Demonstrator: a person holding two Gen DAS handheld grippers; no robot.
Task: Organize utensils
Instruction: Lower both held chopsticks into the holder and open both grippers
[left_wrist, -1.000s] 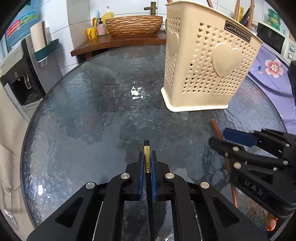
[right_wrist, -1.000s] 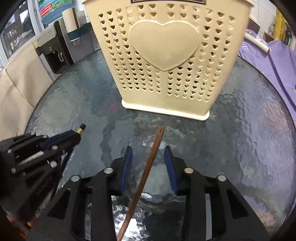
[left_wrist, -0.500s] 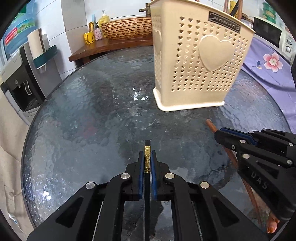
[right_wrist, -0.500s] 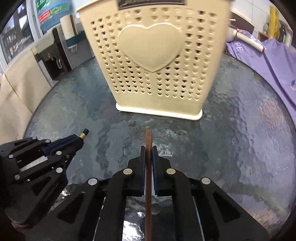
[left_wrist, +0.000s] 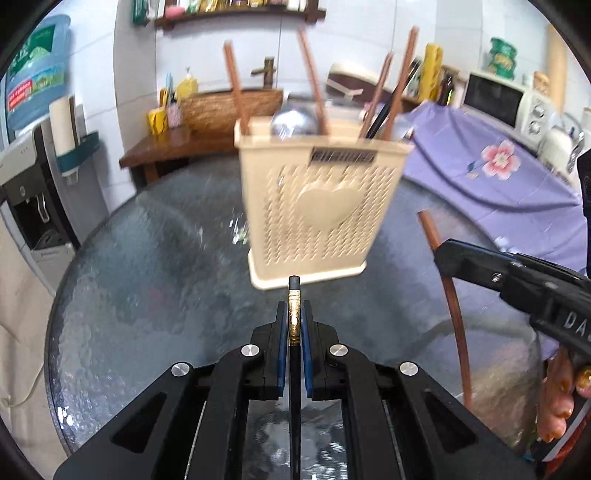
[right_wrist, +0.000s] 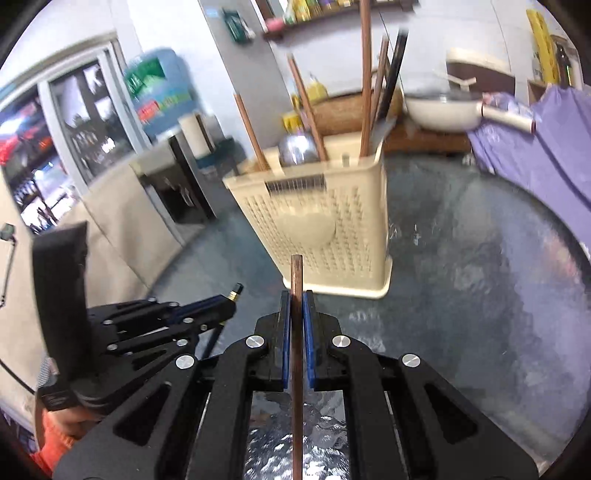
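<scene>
A cream perforated utensil basket (left_wrist: 317, 206) with a heart stands on the round glass table (left_wrist: 147, 266); it also shows in the right wrist view (right_wrist: 317, 229). It holds several brown chopsticks (left_wrist: 236, 81), a dark one and a metal spoon (left_wrist: 293, 120). My left gripper (left_wrist: 294, 314) is shut on a black chopstick with a gold band (left_wrist: 294, 314), pointing at the basket. My right gripper (right_wrist: 296, 306) is shut on a brown chopstick (right_wrist: 296, 280), lifted off the table; it shows at the right of the left wrist view (left_wrist: 439, 251).
A purple flowered cloth (left_wrist: 491, 177) covers a counter at the right, with a microwave (left_wrist: 506, 99) behind. A wooden side table with a wicker basket (left_wrist: 225, 105) stands behind the table. A water dispenser (left_wrist: 26, 184) stands at left.
Both grippers have risen and tilted up, so the basket's top and contents now show. The right gripper, open around the brown chopstick a second ago, closed on it and lifted it.
</scene>
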